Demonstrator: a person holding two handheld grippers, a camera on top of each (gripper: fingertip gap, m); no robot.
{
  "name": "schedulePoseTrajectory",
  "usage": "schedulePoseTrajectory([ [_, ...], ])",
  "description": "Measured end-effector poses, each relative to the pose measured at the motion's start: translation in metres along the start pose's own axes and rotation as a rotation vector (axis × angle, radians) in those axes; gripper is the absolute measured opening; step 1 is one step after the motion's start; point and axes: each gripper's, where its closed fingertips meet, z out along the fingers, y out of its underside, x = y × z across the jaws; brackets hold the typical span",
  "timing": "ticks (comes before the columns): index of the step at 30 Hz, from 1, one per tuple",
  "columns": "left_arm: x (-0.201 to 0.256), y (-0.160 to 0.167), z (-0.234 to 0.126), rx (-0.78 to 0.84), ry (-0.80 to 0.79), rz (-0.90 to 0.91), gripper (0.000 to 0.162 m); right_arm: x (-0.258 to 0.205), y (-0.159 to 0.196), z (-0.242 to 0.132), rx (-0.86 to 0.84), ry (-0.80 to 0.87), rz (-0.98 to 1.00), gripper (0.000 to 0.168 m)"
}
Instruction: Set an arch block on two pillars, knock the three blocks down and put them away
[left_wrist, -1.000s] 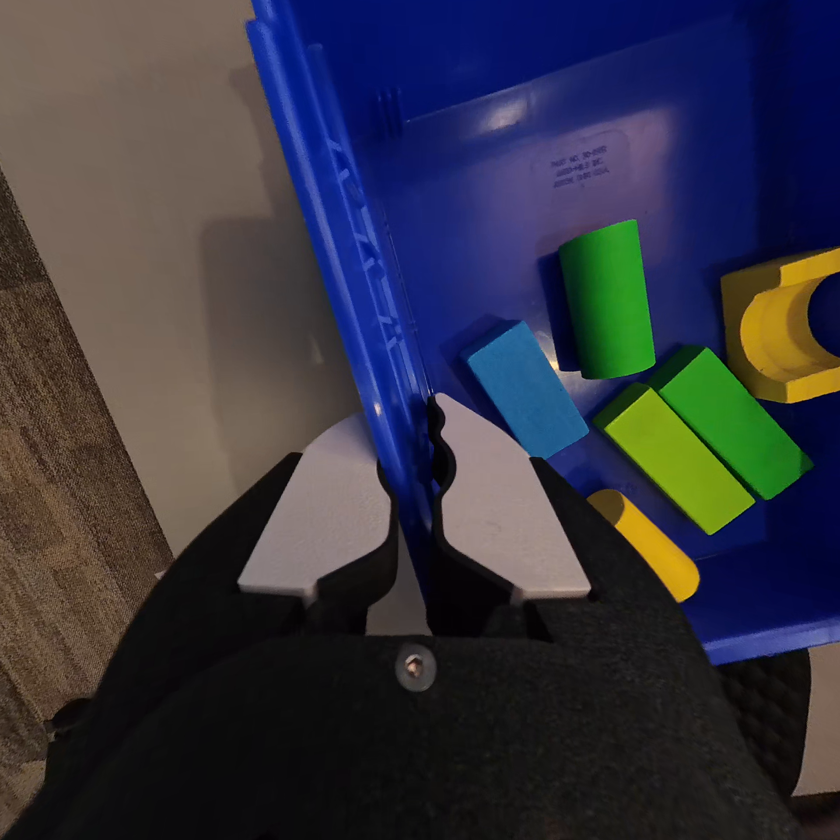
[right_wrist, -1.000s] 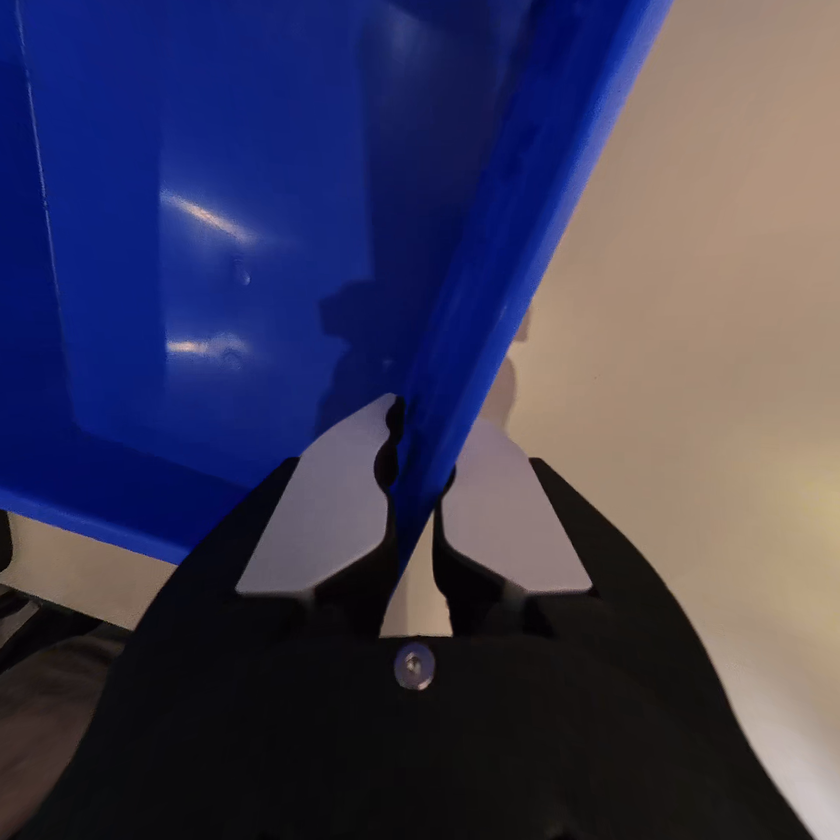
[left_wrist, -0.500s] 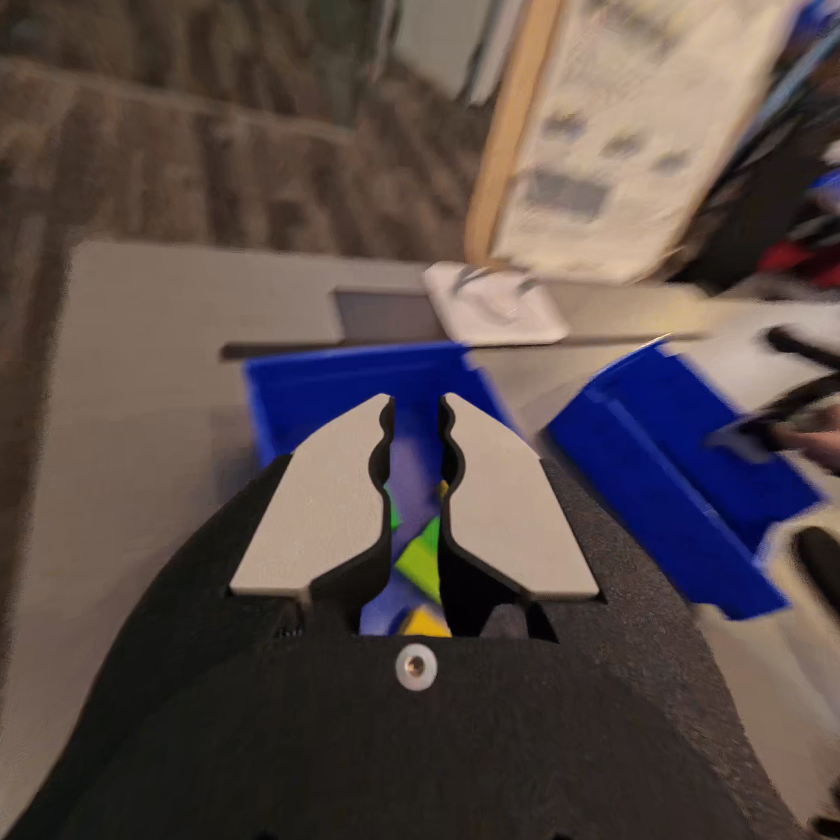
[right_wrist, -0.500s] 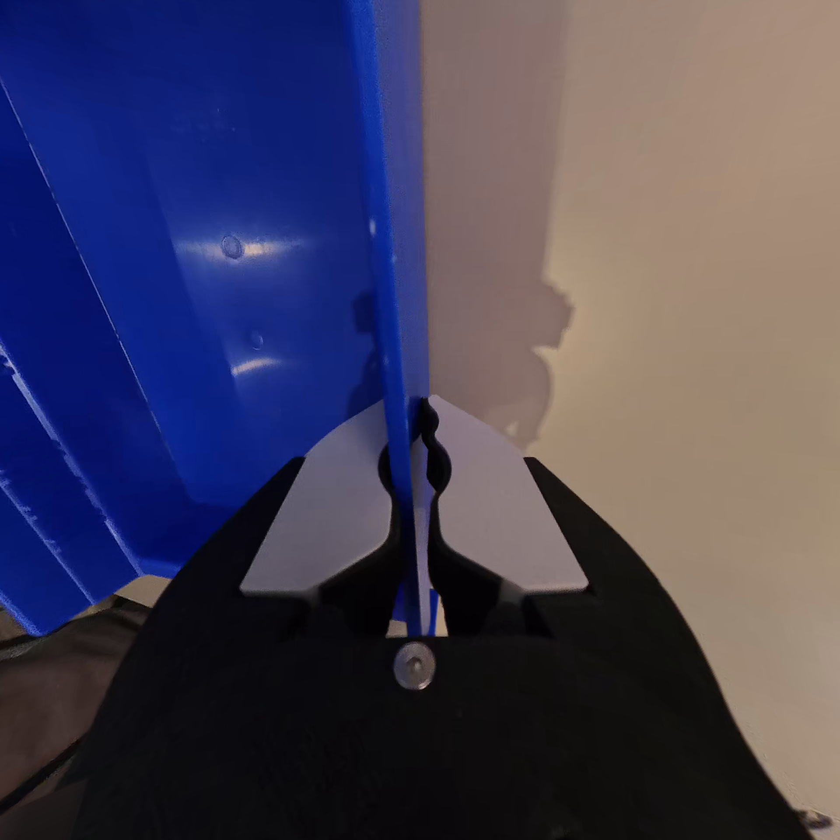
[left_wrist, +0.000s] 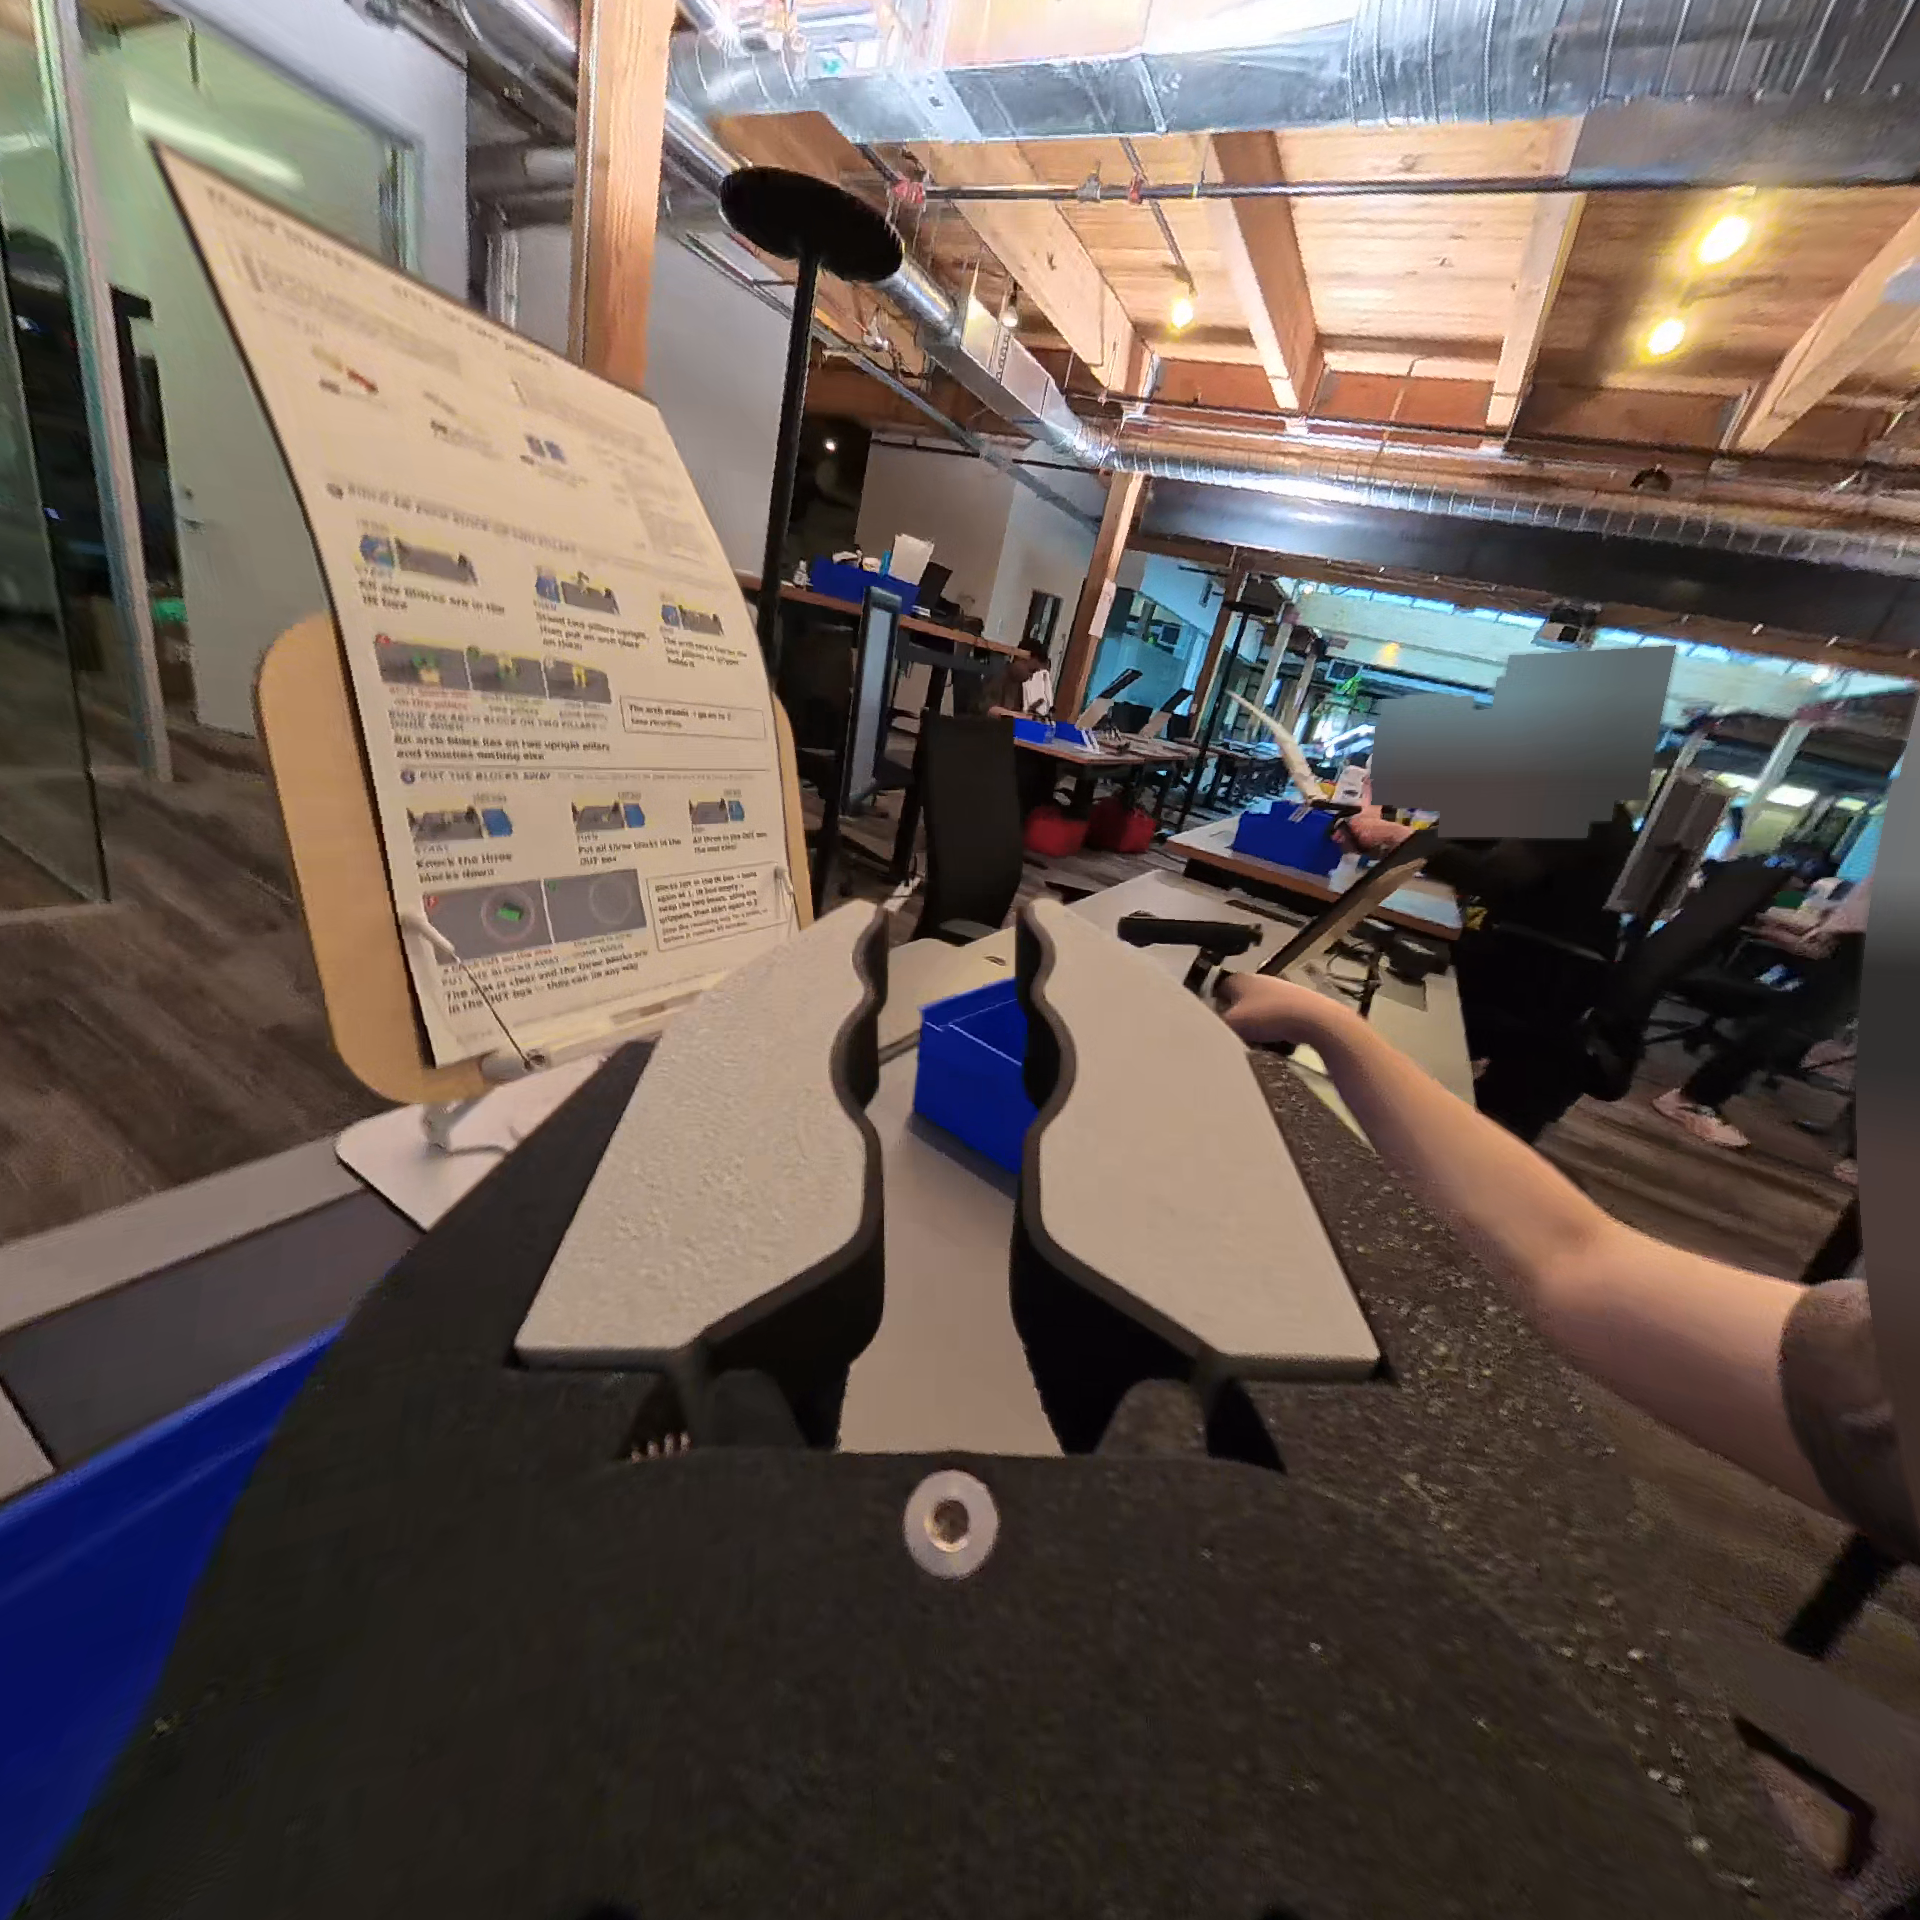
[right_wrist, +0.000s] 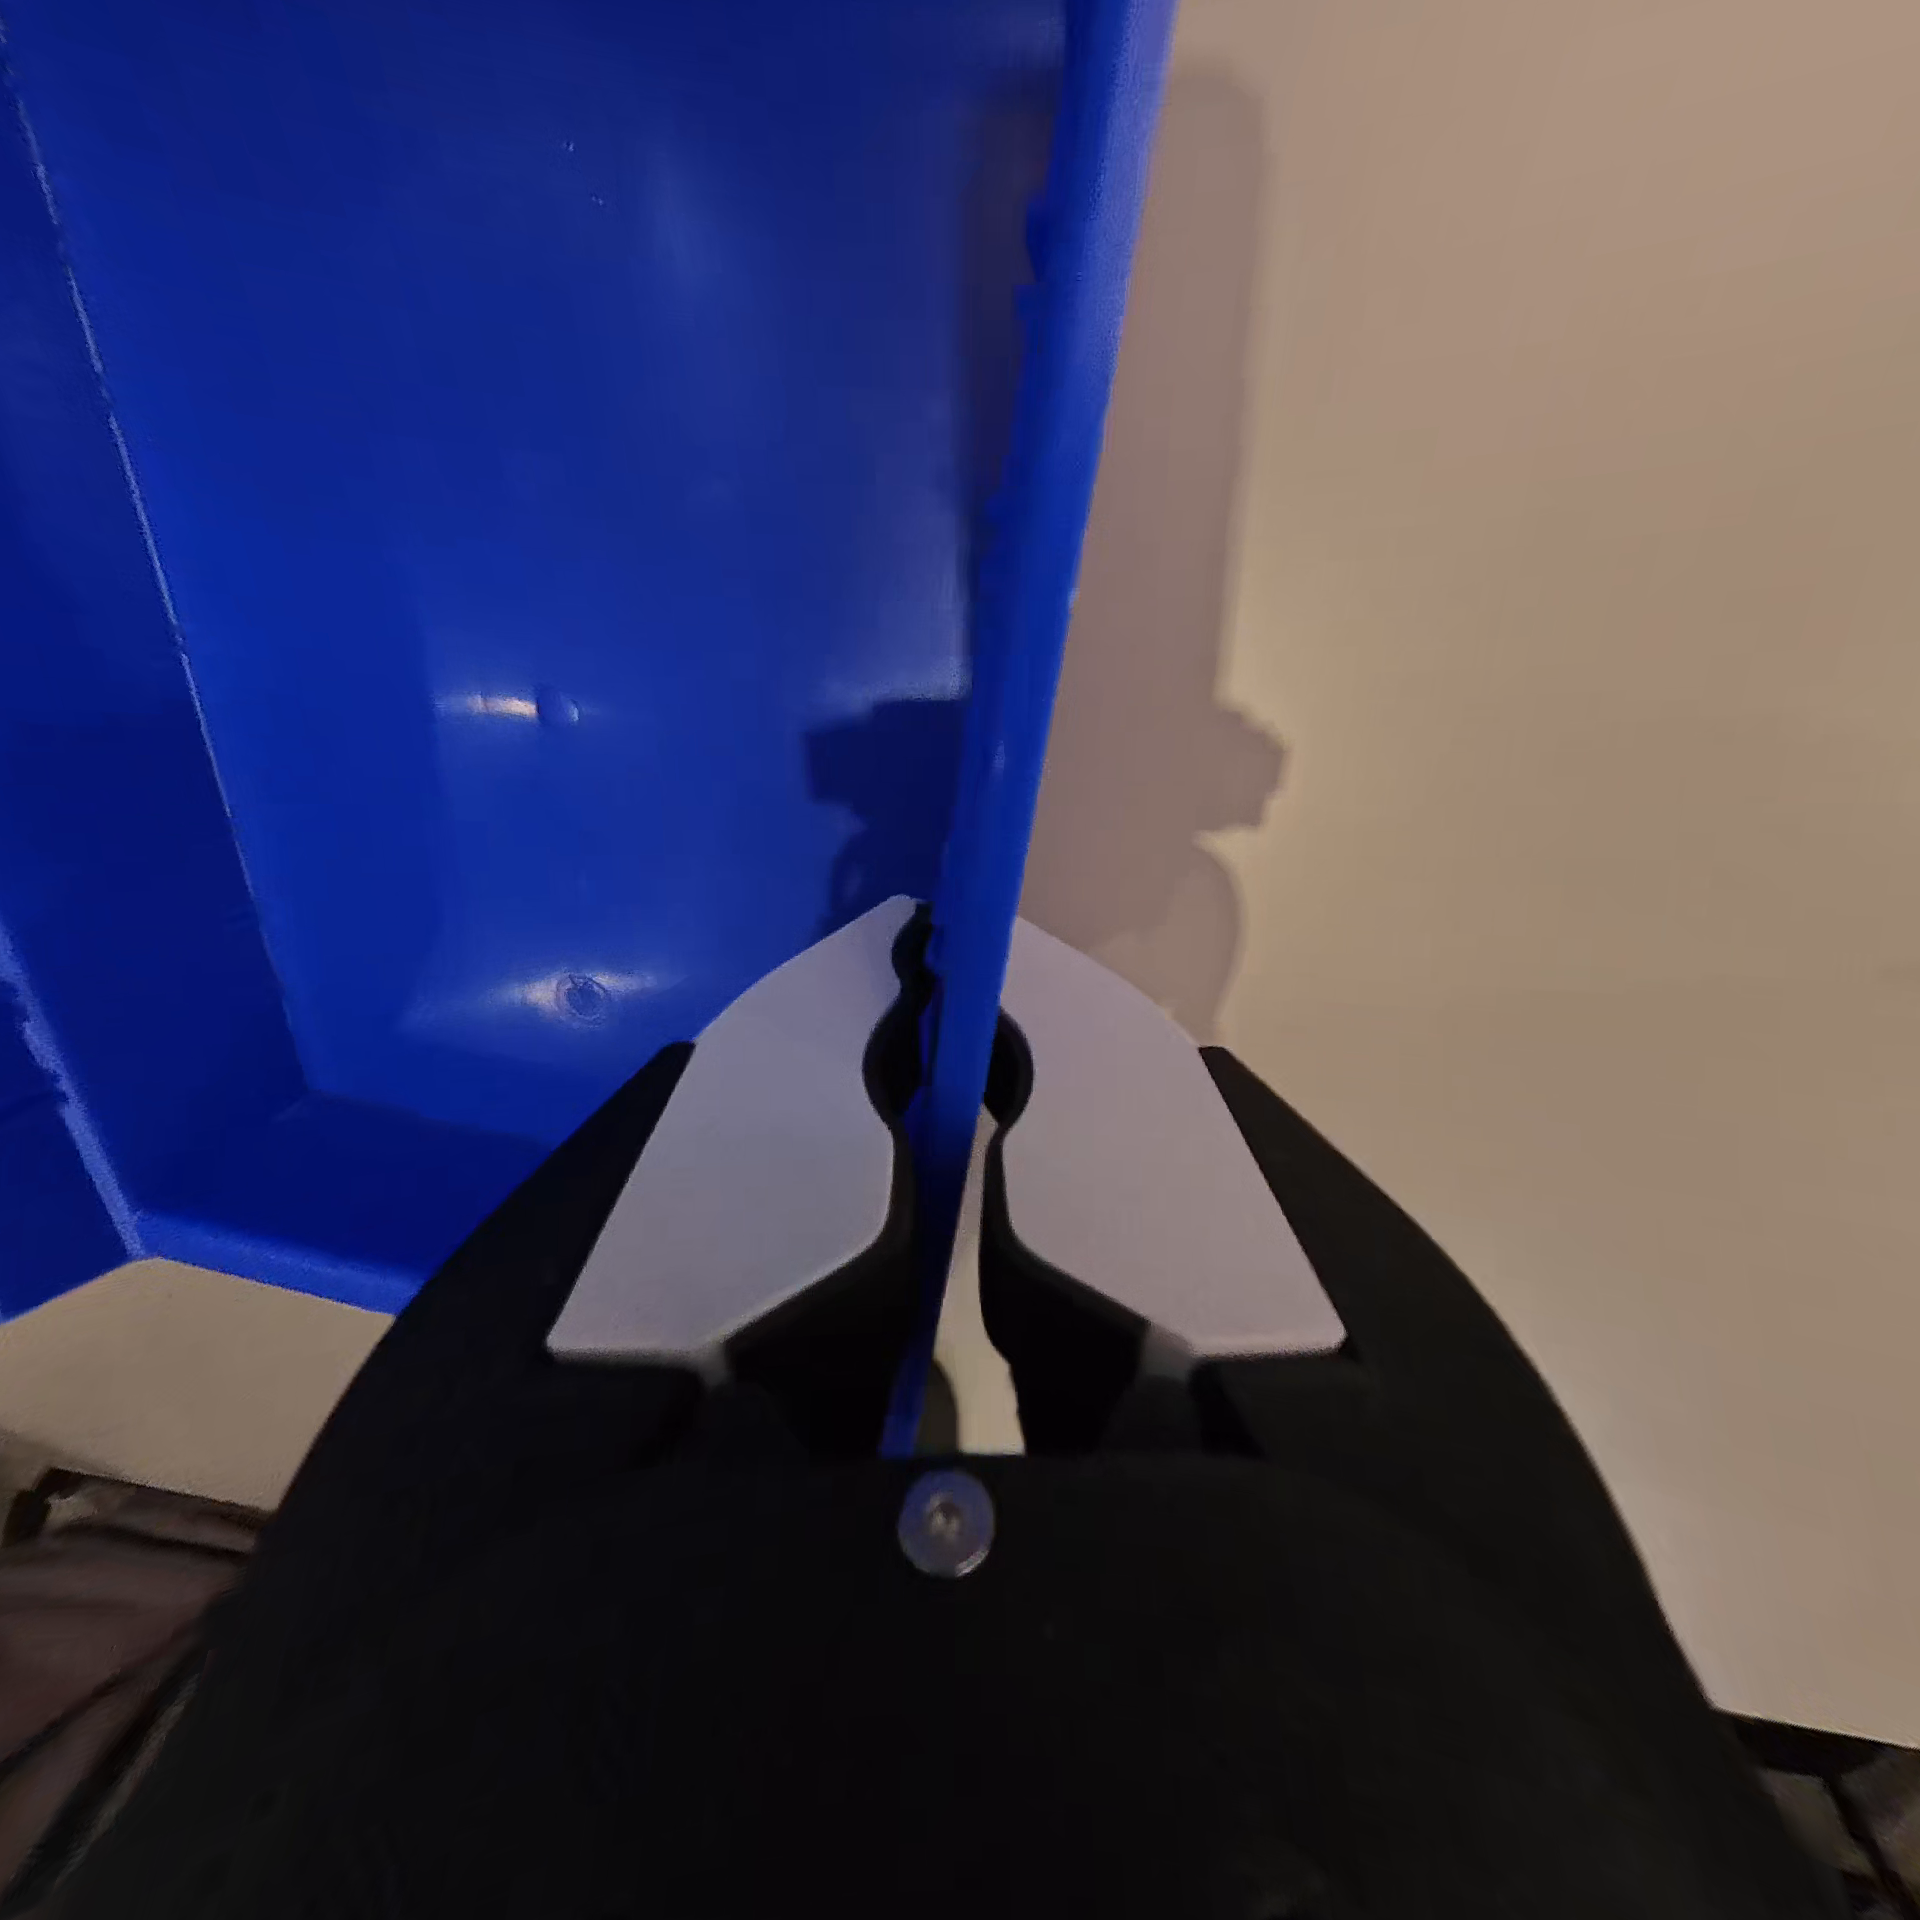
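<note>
Blue plastic bin wall clamped in your right gripper (right_wrist: 951, 935); the left gripper (left_wrist: 948, 997) hangs slightly parted, holding nothing.

From the left: a second blue bin's (left_wrist: 104, 1579) corner at the table's near left edge, then the empty blue plastic bin (right_wrist: 520, 520) you're pinching by one thin wall. No blocks show. That one-sided pinch could let the bin swing or slip loose.

Left tongs (left_wrist: 948, 1049) raised and level, pointing forward, jaws parted with nothing between them, right tongs (right_wrist: 956, 997) angled downward, jaws clamped on a thin blue wall, right forearm (left_wrist: 1507, 1184) outstretched
</note>
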Motion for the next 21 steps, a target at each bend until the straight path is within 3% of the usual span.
schedulePoseTrajectory([
  [4, 0.009, 0.009, 0.008, -0.051, -0.056, 0.128, 0.023, 0.014, -0.001, -0.002, -0.018, -0.001, -0.038, 0.008],
  [9, -0.007, 0.031, -0.003, -0.223, -0.148, 0.080, 0.029, 0.016, -0.001, 0.000, 0.017, 0.005, -0.027, 0.011],
  [11, -0.029, 0.028, -0.019, -0.230, -0.288, 0.102, 0.029, 0.028, 0.000, 0.000, 0.029, 0.108, -0.011, 0.038],
  [13, -0.049, 0.030, -0.035, -0.274, -0.437, 0.147, 0.029, 0.033, -0.006, -0.010, 0.085, 0.188, -0.016, 0.045],
  [17, -0.070, 0.055, -0.052, -0.479, -0.584, 0.208, 0.029, 0.028, -0.040, -0.077, 0.387, 0.332, -0.021, 0.047],
  [21, -0.080, 0.088, -0.049, -0.656, -0.611, 0.146, 0.029, -0.020, -0.074, -0.193, 0.941, 0.384, -0.141, 0.046],
])
